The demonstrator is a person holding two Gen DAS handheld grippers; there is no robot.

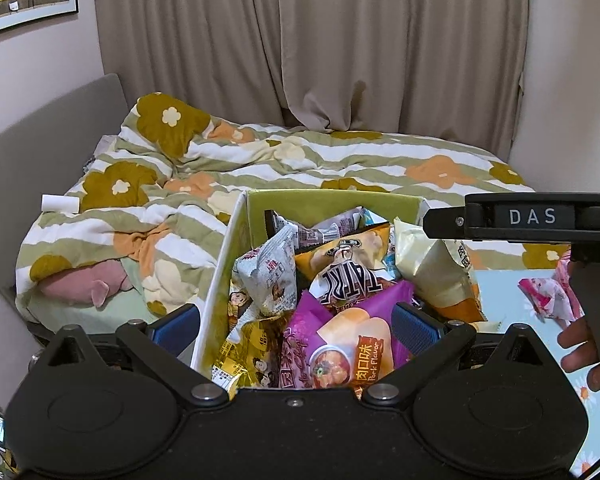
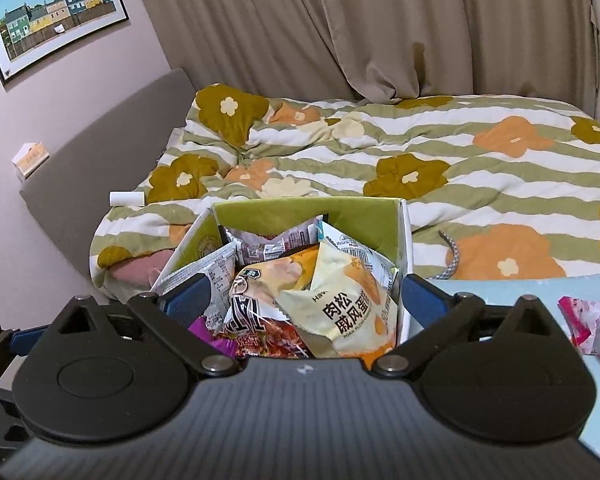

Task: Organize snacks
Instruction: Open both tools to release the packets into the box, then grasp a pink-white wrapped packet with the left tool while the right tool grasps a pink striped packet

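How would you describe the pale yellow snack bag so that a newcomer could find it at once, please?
Start at the green box standing in front of the flowered bedspread. The pale yellow bag lies on top of the pile, against the box's right wall. Unlike the purple bag and the grey bag nearby, it is cream with orange cakes and bold black characters.

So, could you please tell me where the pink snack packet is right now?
The pink snack packet lies outside the green box, at the right edge of both wrist views, on the pale blue surface.
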